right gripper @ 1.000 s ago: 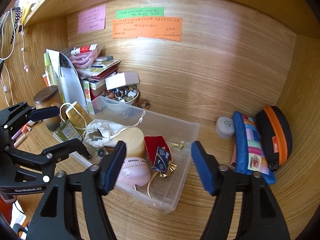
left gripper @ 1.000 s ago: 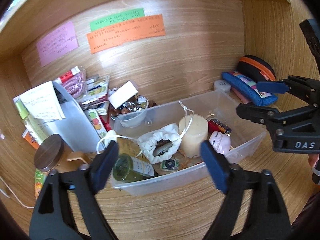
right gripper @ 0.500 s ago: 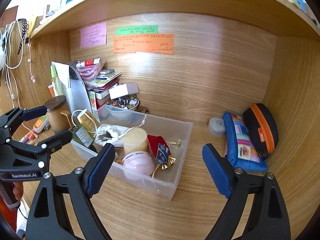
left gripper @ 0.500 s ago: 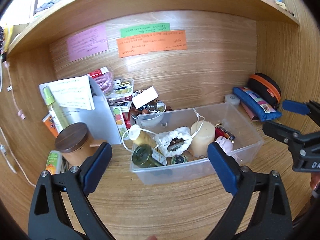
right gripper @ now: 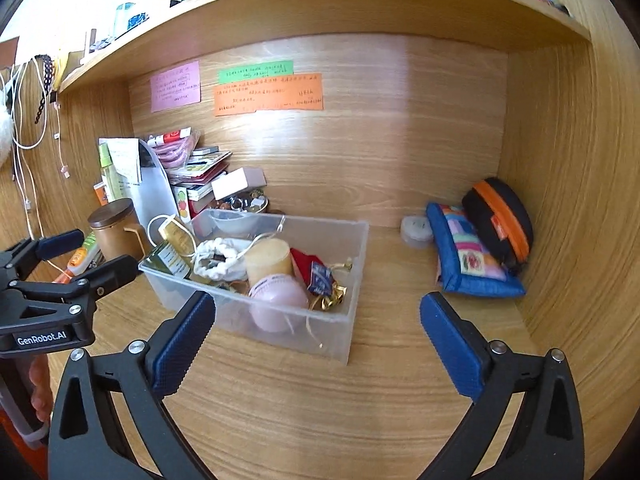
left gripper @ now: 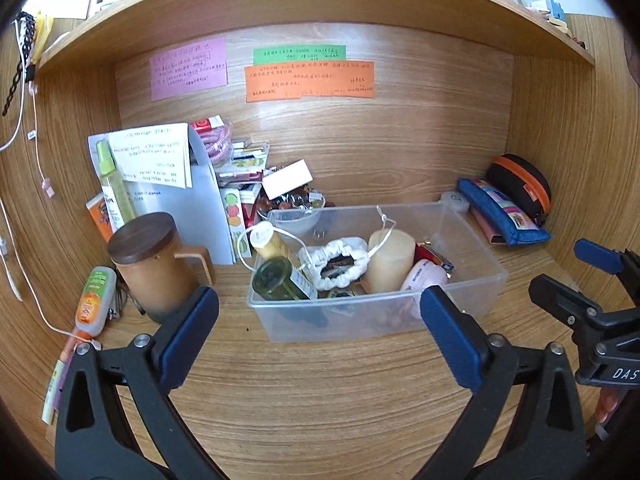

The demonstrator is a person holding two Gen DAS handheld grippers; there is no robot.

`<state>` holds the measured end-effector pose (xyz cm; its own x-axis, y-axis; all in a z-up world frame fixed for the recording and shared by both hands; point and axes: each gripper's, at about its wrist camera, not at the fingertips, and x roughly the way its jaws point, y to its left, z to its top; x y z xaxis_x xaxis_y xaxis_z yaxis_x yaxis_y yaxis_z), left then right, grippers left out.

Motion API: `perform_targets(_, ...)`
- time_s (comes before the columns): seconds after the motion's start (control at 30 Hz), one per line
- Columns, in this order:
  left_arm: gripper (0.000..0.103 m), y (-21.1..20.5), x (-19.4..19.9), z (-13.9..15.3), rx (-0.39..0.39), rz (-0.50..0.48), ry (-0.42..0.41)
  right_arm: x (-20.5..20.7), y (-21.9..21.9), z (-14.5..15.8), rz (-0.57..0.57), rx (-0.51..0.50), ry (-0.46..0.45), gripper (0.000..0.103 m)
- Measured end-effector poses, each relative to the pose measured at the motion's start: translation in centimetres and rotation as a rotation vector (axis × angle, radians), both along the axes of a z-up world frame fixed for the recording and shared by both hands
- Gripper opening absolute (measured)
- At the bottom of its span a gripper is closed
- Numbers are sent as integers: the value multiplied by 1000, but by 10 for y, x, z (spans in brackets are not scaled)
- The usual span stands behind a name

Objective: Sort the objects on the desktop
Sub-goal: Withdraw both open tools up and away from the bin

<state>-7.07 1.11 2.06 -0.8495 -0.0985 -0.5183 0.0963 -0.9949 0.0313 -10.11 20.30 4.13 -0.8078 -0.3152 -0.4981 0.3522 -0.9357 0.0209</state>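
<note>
The left gripper (left gripper: 318,320) and the right gripper (right gripper: 316,322) both hung back over the bare tabletop (left gripper: 320,392), jaws just spread wide with nothing between them, so this looked like the pause between picks, and the next move called for choosing one loose item and bringing it to the bin. From the left, a lidded brown mug (left gripper: 156,264) stood on the tabletop, then the clear plastic bin (left gripper: 376,316) in the middle held two small bottles (left gripper: 280,280), a white drawstring pouch (left gripper: 340,260), a cream candle (left gripper: 390,260), a pink round case (right gripper: 278,300) and a red packet (right gripper: 306,266). Further right a blue pencil case (right gripper: 468,260) and a black-and-orange zip case (right gripper: 498,220) lay outside it by the side wall, likely candidates still to sort.
</note>
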Motion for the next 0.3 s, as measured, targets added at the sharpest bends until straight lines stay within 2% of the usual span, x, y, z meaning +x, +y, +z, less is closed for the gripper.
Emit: perform_targets(0.3, 102, 2, -1, -6, -4, -16, 7, -4, 1, -9, -12, 17, -21, 102)
